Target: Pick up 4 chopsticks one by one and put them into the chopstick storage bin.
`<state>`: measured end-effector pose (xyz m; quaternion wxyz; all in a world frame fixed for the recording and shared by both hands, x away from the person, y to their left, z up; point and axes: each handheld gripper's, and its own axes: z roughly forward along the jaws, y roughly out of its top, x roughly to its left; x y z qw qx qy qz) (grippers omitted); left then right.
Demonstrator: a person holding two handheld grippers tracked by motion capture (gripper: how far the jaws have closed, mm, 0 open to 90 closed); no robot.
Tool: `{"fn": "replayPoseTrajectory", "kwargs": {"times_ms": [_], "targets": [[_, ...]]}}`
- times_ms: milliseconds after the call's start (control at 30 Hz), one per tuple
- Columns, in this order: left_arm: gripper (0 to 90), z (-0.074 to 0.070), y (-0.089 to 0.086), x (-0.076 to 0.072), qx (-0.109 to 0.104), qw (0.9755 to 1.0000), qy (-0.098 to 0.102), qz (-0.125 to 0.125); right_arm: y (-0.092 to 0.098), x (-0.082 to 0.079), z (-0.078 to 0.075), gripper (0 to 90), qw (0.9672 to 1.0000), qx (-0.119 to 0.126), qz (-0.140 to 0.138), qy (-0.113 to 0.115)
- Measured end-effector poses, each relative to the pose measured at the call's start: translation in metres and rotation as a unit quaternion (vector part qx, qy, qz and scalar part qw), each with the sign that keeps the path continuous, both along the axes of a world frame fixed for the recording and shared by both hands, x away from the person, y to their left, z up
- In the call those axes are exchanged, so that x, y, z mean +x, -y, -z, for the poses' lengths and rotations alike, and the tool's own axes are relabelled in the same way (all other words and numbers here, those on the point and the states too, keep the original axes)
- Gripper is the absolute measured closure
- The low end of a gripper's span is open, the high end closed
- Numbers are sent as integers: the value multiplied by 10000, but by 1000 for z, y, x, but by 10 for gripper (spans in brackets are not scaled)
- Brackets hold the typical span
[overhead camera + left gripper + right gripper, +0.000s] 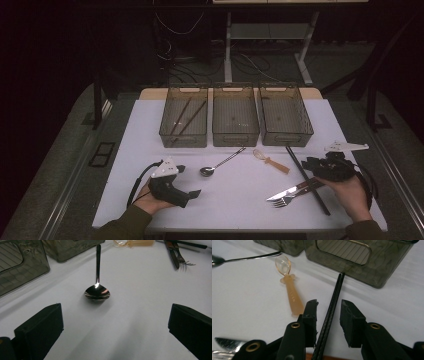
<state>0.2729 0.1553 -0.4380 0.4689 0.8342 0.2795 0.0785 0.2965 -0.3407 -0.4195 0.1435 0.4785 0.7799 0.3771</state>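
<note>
With the black chopsticks (329, 315) lying on the table beside the right-hand bin (372, 267), the right gripper (328, 312) straddles them narrowly, pads seemingly not yet touching, so one stick could roll free, while the left gripper (115, 322) gapes wide, empty.

I find no text, label, brand, number or sign that I can read. The amber plastic spoon (290, 291) carries faint raised marks along its handle, too small and blurred for me to make out.
</note>
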Motion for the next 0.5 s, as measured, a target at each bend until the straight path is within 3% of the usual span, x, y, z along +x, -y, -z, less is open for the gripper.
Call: {"fn": "replayPoseTrajectory", "kwargs": {"times_ms": [267, 500], "targets": [[0, 0, 0, 0, -13, 10000, -1, -23, -2, 18, 2, 738, 9999, 86, 39, -114], [0, 0, 0, 0, 1, 10000, 12, -20, -8, 22, 8, 768, 9994, -190, -11, -278]]}}
